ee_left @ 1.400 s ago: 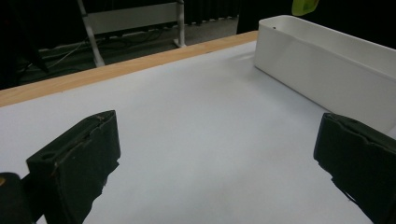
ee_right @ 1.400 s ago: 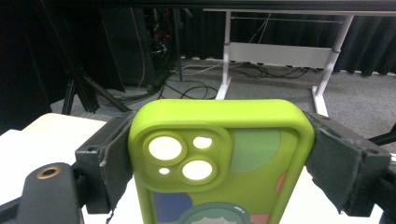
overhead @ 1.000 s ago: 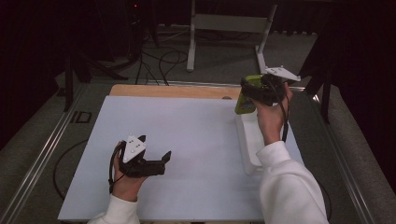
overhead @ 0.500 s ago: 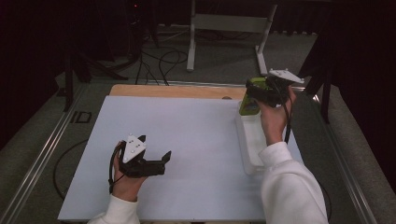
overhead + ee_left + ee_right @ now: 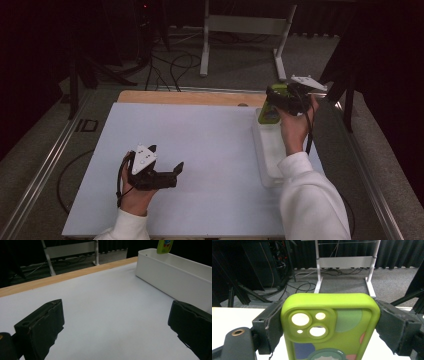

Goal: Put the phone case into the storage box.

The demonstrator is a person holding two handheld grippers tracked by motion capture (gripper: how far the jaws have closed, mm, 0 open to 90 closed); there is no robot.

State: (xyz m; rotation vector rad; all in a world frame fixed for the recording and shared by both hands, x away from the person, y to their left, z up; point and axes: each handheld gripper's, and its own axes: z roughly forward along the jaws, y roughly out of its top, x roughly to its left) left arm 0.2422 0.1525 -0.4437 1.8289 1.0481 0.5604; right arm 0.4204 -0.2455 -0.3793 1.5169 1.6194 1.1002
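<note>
From the high view, the right gripper (image 5: 280, 97) has drifted slightly toward the table's right edge over the last second, carrying the green phone case (image 5: 270, 109) above the far end of the white tray (image 5: 270, 150), while the left gripper (image 5: 167, 172) has stayed resting on the white table (image 5: 210, 150). The left gripper view shows its jaws wide apart and empty, the tray beyond. The right gripper view shows both jaws clamped on the case's sides (camera cut-outs facing the lens), so I judge the case is being lifted out.
</note>
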